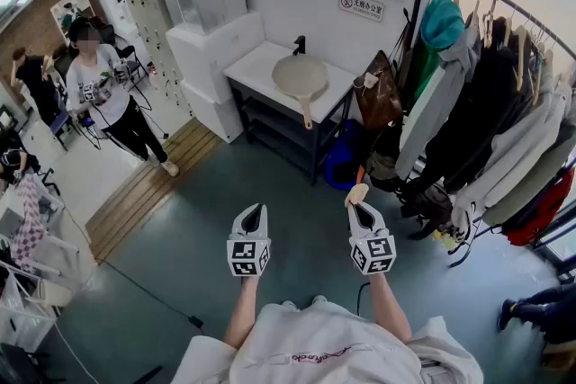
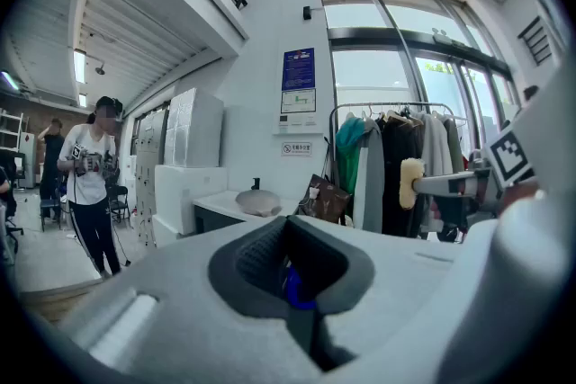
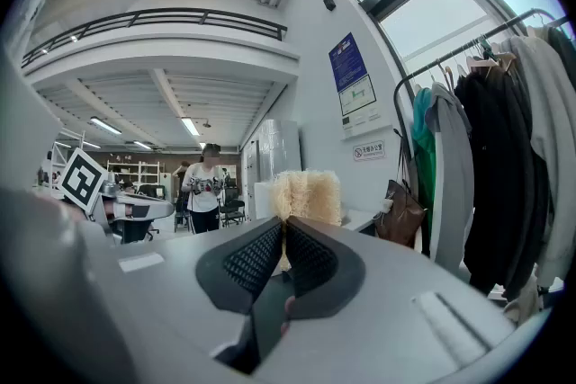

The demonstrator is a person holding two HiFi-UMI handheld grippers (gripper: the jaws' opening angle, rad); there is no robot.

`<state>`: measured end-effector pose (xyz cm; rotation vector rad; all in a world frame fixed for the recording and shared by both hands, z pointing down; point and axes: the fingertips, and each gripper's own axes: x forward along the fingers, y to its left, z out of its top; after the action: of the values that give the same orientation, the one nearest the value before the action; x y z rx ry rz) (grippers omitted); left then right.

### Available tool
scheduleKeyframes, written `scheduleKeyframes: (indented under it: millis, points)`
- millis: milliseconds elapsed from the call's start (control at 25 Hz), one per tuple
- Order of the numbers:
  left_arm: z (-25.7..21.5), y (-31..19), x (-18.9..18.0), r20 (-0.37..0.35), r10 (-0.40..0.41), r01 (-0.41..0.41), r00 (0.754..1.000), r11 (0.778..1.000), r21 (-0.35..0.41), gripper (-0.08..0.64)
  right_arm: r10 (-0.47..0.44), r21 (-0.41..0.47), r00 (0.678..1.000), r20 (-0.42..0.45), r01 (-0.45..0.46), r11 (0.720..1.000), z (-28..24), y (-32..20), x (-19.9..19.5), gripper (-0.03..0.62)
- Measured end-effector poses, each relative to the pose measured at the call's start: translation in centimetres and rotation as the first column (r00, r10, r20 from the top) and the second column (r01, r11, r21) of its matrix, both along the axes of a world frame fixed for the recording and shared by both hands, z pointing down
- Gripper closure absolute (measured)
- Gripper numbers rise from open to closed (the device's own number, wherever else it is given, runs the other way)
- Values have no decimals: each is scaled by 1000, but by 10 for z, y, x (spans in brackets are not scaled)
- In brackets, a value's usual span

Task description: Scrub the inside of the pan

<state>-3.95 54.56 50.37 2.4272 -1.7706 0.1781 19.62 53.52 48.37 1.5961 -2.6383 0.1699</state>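
Observation:
A beige pan (image 1: 300, 75) lies on the white table (image 1: 255, 65) against the far wall, its handle pointing toward me. It shows small and far in the left gripper view as the pan (image 2: 258, 203). Both grippers hang in mid-air over the floor, well short of the table. My left gripper (image 1: 253, 213) is shut with nothing between its jaws (image 2: 288, 234). My right gripper (image 1: 362, 213) is shut on a pale yellow sponge (image 1: 357, 192), which sticks up past the jaws as the sponge (image 3: 307, 195).
A clothes rack (image 1: 504, 94) full of coats stands at the right, with a brown bag (image 1: 378, 92) beside the table. A blue bin (image 1: 343, 156) sits under the table. A person (image 1: 108, 99) stands at the left. A cable (image 1: 148, 292) crosses the floor.

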Motion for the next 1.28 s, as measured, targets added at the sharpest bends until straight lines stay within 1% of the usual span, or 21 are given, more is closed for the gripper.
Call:
scheduleKeyframes:
  millis: [360,560,720,880,1280]
  points:
    - [4,-3,1,4,2,-2,1000,1000,-9,560,-11,-4,1000,-13,11,1000,4,-4,-1,571]
    - [7,-5,3,7,0,0,1000,1000,-17,560,-18,6,1000,4,18,1000,2,-6,1,569]
    - [6,-4,6,4,4,-4,1000,1000,-19,560,-34,2,999,-5,34,999,1,-7,-1,569]
    - [7,-4,6,4,24,-23,1000,1000,-20,560,-38,5,999,-17,38,999,-2,-4,-8,569]
    - [0,-8,-12,11,84,-84,996,996,-9,560,13,14,1000,-14,-12,1000,-5,2,-35,569]
